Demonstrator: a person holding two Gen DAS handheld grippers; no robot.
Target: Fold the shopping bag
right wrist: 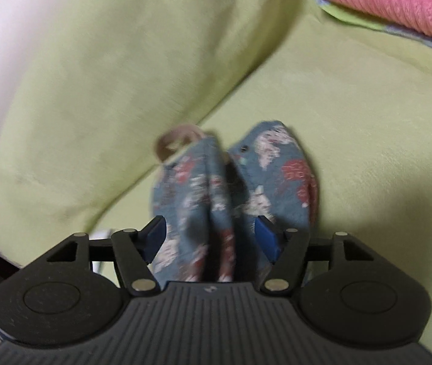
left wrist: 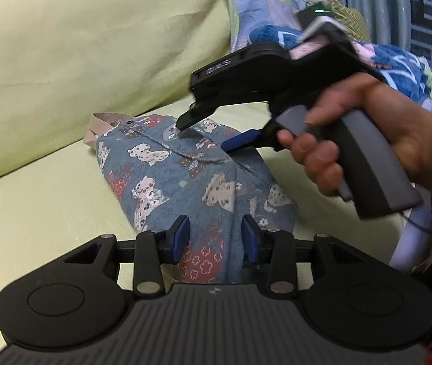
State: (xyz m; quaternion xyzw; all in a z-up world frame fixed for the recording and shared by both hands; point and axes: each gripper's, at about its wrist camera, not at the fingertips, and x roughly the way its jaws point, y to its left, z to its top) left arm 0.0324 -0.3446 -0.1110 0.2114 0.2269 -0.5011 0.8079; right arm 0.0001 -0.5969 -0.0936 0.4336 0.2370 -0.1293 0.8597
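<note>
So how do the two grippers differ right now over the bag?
The left gripper sits at the near end of the bag, while the right gripper is at the far end, near the beige handle. The left gripper's jaws stand narrower; the right gripper's are spread wider. Shared: both have blue pads, both are open with bag fabric between the pads but not pinched, and the bag lies folded on the green cushion.

My bag [left wrist: 167, 179] is dusty blue with cream cats and red flower patches, its strap [left wrist: 94, 127] beige. The sofa [left wrist: 63, 60] is lime green. My pads [left wrist: 182, 237] are blue on black grippers; a pink ribbed blanket [right wrist: 398, 3] lies behind
</note>
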